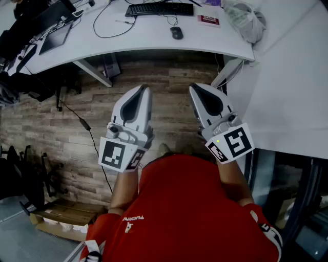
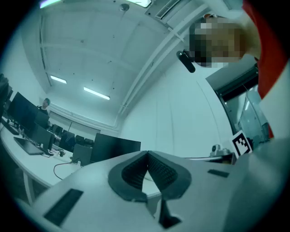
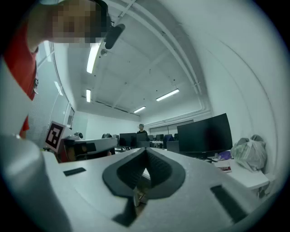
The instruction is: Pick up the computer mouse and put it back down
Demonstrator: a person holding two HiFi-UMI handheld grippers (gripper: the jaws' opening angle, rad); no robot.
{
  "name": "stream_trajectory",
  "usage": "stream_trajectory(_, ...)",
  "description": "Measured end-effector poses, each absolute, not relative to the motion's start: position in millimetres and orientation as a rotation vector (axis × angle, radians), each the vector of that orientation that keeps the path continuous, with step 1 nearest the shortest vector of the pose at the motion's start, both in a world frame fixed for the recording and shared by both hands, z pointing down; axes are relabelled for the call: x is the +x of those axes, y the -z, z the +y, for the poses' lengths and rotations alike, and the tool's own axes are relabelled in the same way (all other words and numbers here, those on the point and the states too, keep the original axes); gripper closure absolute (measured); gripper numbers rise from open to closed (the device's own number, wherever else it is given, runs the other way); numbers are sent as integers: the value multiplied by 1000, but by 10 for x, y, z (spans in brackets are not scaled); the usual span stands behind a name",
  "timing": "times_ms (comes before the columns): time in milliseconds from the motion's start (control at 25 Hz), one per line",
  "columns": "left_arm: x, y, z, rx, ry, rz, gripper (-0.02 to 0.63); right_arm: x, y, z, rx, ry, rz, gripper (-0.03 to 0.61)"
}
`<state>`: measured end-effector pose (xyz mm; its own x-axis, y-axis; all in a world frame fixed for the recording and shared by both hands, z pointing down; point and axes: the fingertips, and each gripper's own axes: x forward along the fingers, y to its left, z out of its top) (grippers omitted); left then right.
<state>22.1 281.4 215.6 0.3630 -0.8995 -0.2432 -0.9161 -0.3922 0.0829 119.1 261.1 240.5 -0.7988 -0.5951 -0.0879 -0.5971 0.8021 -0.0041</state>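
Observation:
The dark computer mouse point(image 1: 176, 33) lies on the white desk point(image 1: 154, 38), just in front of the right end of a black keyboard point(image 1: 159, 9). Both grippers hang well short of the desk, over the wooden floor and close to the person's red shirt. My left gripper point(image 1: 145, 88) is shut and empty; its dark pads point(image 2: 136, 170) meet at the tip. My right gripper point(image 1: 193, 87) is also shut with nothing in it, its pads point(image 3: 156, 167) touching. The mouse shows in neither gripper view.
A red-and-white booklet point(image 1: 208, 20) and a plastic bag point(image 1: 246, 18) sit at the desk's right end. A tablet point(image 1: 55, 38) and cables lie at its left. A white partition point(image 1: 292, 77) stands to the right. A black monitor point(image 3: 206, 134) rises over the desk.

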Motion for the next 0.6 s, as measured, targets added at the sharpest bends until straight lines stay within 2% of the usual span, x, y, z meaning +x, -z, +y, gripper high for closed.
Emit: stream_trajectory(600,-121,-2182,2699,-2531,-404,1677,604,875,-2441,2466,-976,-23,2876,574)
